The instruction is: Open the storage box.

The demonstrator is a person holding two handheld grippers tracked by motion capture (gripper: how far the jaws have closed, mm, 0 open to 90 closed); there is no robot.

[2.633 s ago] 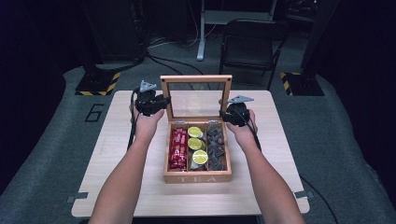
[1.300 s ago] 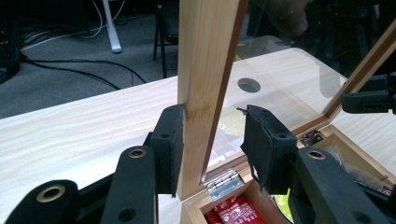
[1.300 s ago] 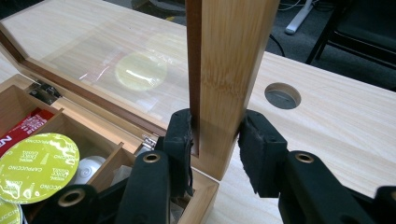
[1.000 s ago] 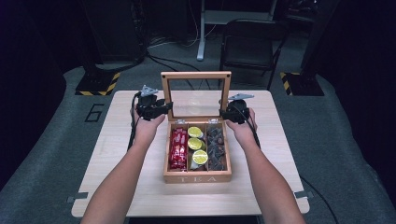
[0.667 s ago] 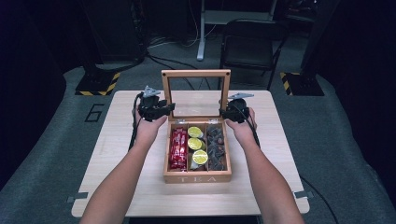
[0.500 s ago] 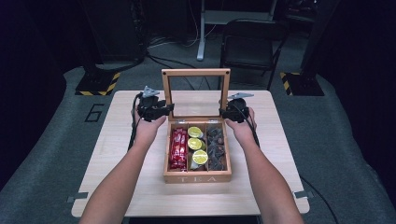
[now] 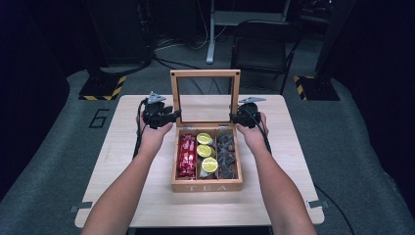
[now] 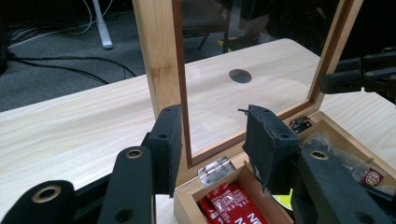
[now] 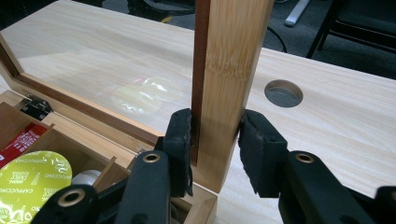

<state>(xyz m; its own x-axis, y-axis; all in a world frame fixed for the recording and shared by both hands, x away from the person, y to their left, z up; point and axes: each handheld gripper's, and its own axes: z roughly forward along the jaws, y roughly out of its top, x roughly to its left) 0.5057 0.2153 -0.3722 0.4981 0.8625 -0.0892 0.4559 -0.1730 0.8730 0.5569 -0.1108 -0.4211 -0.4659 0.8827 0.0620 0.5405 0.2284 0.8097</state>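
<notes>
Tea box [image 7: 207,185] sits mid-table [image 7: 122,147], lid [image 7: 205,73] standing upright on its hinges at the box's far edge, glass pane framed in wood.

Left side first: left gripper [image 7: 169,116] is at the lid's left upright, low down near the hinge corner. In the left gripper view the lid frame [image 8: 161,51] rises betw. the two pads; left-hand pad [image 8: 169,140] sits right against the frame's outer face, while the other pad [image 8: 266,140] stands off on the glass side w/ a clear gap. So jaws are spread partway, straddling the upright, not pinching it. Hinge [image 8: 215,169] and red packets [image 8: 229,203] show just below the pads.

Middle: box has three compartments – red packets [image 7: 187,155] left, green-yellow round pods [image 7: 204,151] centre, dark sachets [image 7: 226,155] right.

Right side: right gripper [image 7: 238,119] is at the lid's right upright, same low height. In the right gripper view the wooden upright [image 9: 229,70] is betw. the pads, both pads [image 9: 180,140] pressed on it, one on the inner pane side, one on the outer face: pinching the frame. A green pod [image 9: 35,179] lies in the box at lower left of that view; a round hole [image 9: 283,92] in the tabletop is beyond the lid.
</notes>
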